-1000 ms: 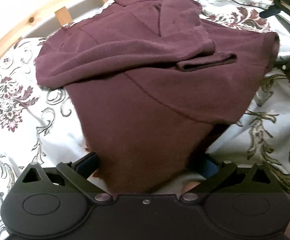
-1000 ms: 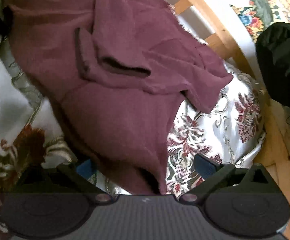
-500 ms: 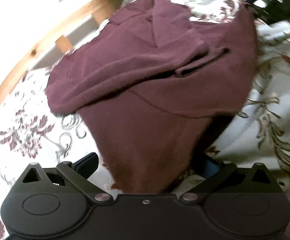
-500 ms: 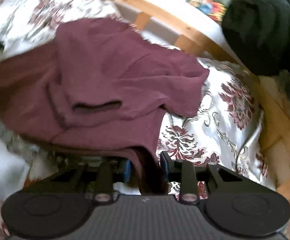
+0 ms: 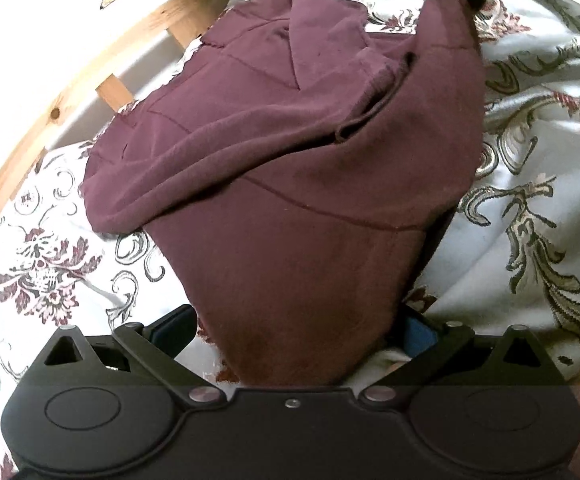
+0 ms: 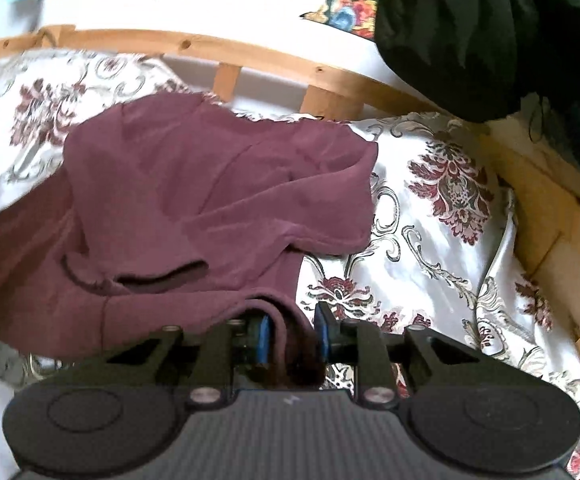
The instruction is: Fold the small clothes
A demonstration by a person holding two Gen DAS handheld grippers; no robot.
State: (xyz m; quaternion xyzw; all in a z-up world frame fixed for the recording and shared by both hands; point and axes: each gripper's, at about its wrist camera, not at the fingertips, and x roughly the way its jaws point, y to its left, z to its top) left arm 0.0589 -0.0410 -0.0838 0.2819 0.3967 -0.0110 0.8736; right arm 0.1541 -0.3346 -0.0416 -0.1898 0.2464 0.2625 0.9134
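Maroon garment (image 6: 194, 200) on floral bedspread (image 6: 429, 240): right claw (image 6: 290, 336) closing on hem, left claw (image 5: 293, 332) seemingly wide.

The sweater (image 5: 297, 168) is plain maroon, darker at the cuff edge. The bedspread (image 6: 441, 248) is glossy white with burgundy floral medallions and grey-olive scrolls. The bed frame (image 6: 250, 56) is pale honey wood. A black bag (image 6: 469, 32) sits beside multicoloured floral fabric (image 6: 345, 8).
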